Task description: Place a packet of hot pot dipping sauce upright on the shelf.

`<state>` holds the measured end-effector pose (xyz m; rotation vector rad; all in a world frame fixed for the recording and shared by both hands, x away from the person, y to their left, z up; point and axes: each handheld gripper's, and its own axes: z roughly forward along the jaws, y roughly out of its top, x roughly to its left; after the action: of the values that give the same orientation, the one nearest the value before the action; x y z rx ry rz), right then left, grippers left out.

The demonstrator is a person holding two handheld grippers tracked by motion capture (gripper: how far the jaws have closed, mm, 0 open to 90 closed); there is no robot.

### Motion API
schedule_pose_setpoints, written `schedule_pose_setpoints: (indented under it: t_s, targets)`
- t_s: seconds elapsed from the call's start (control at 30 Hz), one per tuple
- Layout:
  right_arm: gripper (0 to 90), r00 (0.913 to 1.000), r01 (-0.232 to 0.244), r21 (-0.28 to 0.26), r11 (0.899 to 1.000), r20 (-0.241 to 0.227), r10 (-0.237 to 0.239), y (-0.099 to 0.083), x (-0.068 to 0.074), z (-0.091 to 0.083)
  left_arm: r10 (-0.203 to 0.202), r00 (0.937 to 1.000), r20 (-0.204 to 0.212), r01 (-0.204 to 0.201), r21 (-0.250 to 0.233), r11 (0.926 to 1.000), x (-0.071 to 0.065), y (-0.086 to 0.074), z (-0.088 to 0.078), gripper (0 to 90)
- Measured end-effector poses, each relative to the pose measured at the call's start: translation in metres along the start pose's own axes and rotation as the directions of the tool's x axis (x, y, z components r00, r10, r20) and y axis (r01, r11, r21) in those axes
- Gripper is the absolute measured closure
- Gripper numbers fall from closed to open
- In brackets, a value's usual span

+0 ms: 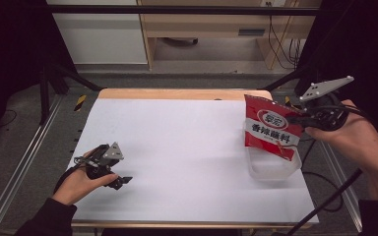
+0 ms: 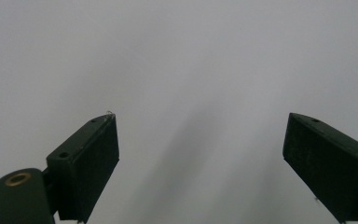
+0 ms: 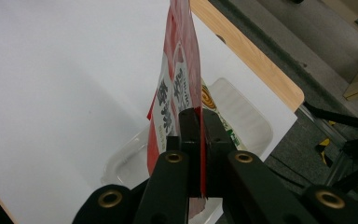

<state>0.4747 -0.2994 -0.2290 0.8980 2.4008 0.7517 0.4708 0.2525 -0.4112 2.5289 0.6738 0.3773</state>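
Right gripper (image 1: 301, 119) fingers clamp red packet (image 1: 270, 129) above clear tray (image 1: 275, 172)

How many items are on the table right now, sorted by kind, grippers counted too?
Red seasoning packet: 1
Clear plastic container: 1
Grippers: 2, the left gripper and the right gripper
Total: 4
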Motion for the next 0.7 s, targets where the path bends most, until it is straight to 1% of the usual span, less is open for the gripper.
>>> schedule_pose_setpoints:
  t_s: [0.07,0.17,0.2,0.23,0.27,0.4,0.47,0.6,0.67,0.7]
  targets:
    - [89.6,0.9999,-0.011,0.002,1.0,0.001,0.011,-0.004,-0.002,0.0,-0.002,1.0,0.001,0.002,-0.001,1.0,0.001,0.0,0.0,10.6]
    - [89.6,0.9999,-0.015,0.004,1.0,-0.001,0.015,-0.008,-0.004,0.001,-0.006,1.0,0.0,0.006,-0.002,1.0,0.001,-0.001,0.0,10.6]
    - [89.6,0.9996,-0.026,0.002,1.0,0.006,0.026,-0.011,-0.006,0.001,-0.005,1.0,0.0,0.005,0.002,1.0,0.001,-0.001,0.0,10.5]
    - [89.6,0.9996,-0.026,0.002,1.0,0.006,0.026,-0.011,-0.006,0.001,-0.005,1.0,0.0,0.005,0.002,1.0,0.001,-0.001,0.0,10.5]
    - [89.6,0.9993,-0.037,-0.009,0.999,0.008,0.037,-0.016,-0.009,0.002,-0.007,1.0,0.001,0.007,0.003,1.0,0.001,-0.002,0.001,10.5]
    - [89.6,0.9985,-0.052,-0.012,0.999,0.016,0.052,-0.019,-0.013,0.002,-0.005,1.0,0.005,0.005,0.006,1.0,0.001,-0.003,0.002,10.5]
    - [89.7,0.9976,-0.067,-0.02,0.998,0.018,0.067,-0.021,-0.016,0.0,-0.005,1.0,0.004,0.005,0.005,1.0,0.001,-0.002,0.002,10.5]
    - [89.7,0.9976,-0.066,-0.018,0.998,0.021,0.066,-0.023,-0.016,0.001,-0.005,1.0,0.003,0.005,0.002,1.0,0.002,-0.001,0.001,10.5]
    - [89.7,0.9973,-0.07,-0.022,0.997,0.021,0.071,-0.025,-0.015,0.005,-0.001,1.0,0.005,0.001,0.005,1.0,0.001,0.0,0.002,10.5]
    - [89.7,0.9968,-0.078,-0.026,0.997,0.015,0.079,-0.028,-0.014,0.009,0.002,1.0,0.003,-0.002,0.007,1.0,0.0,0.0,0.002,10.5]
